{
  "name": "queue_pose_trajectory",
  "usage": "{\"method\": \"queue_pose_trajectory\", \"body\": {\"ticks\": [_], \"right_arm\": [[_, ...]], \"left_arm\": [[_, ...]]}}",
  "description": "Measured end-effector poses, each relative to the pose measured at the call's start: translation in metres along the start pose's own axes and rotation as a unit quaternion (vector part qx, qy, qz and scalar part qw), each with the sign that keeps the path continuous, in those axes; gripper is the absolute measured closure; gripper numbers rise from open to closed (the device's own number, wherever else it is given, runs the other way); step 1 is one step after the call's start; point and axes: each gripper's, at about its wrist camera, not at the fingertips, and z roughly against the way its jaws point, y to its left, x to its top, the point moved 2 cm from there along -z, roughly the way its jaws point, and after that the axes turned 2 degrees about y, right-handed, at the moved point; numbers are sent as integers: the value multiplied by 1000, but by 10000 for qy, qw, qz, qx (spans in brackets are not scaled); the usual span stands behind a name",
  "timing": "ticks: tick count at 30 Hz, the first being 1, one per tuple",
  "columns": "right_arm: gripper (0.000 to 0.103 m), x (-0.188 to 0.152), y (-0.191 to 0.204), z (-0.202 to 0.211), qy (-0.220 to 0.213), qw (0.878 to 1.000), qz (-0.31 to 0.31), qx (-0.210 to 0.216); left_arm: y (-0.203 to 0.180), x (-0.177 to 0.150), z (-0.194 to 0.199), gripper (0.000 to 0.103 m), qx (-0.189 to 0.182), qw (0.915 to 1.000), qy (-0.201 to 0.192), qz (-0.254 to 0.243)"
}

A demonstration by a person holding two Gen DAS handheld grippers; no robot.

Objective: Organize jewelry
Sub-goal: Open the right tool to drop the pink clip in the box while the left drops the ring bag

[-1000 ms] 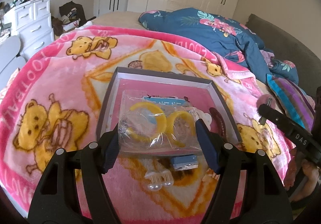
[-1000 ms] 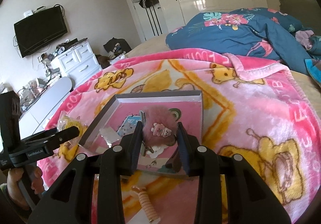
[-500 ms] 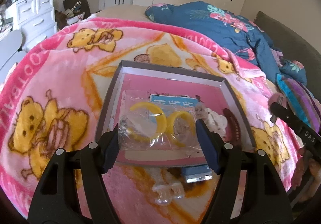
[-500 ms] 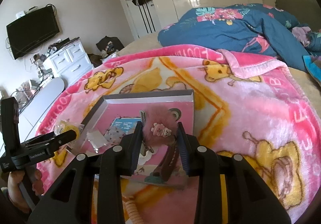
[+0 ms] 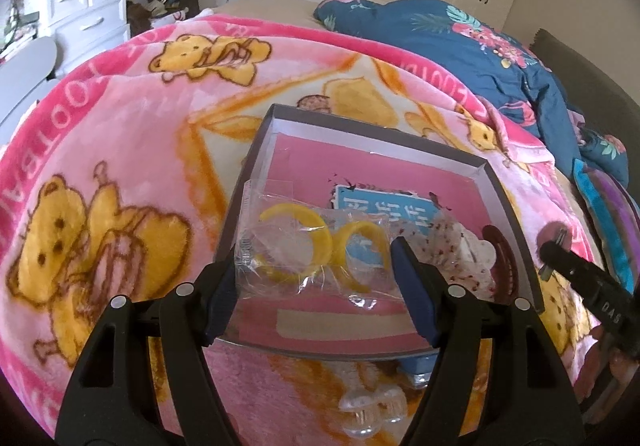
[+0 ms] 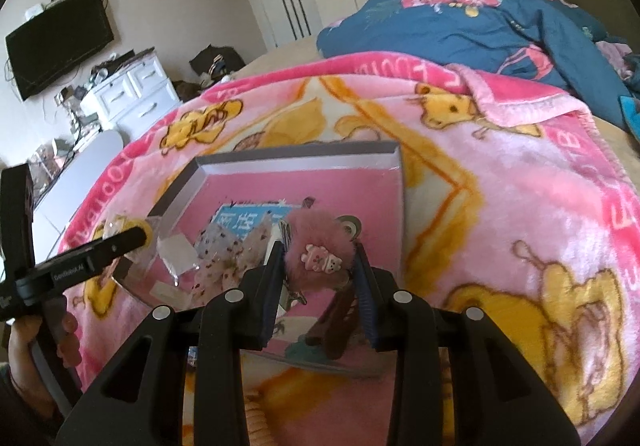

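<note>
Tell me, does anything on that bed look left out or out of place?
Yes. A clear hair claw clip and a small blue item lie on the pink blanket, just outside the near edge of the tray, while the other accessories are in the tray or held. The tray also seems to tilt on the soft bedding.

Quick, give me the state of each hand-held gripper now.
Left hand-held gripper: closed on the clear bag of yellow rings.
Right hand-held gripper: closed on the fluffy pink hair clip.
</note>
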Motion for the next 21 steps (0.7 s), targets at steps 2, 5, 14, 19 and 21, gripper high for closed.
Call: {"method": "queue_pose_trajectory", "body": {"ticks": [2,5,14,19,21], "right_arm": [[71,-1,5,-7,70,10000,45,26],[71,-2,12,-15,153,9998,99,67],[67,-3,19,-24,221,9997,56,98],[56,-3,19,-14,126,9998,10,152],[52,-3,18,-9,98,9999,24,130]], "left_arm": [[4,-1,-2,40,29,10000,26,32],[9,-2,-4,40,70,9999,51,70],[14,-3,-5,40,100,9999,75,96],[16,-3,-4,39,54,9999,79,120],[15,-3,-4,39,45,9999,83,116]]}}
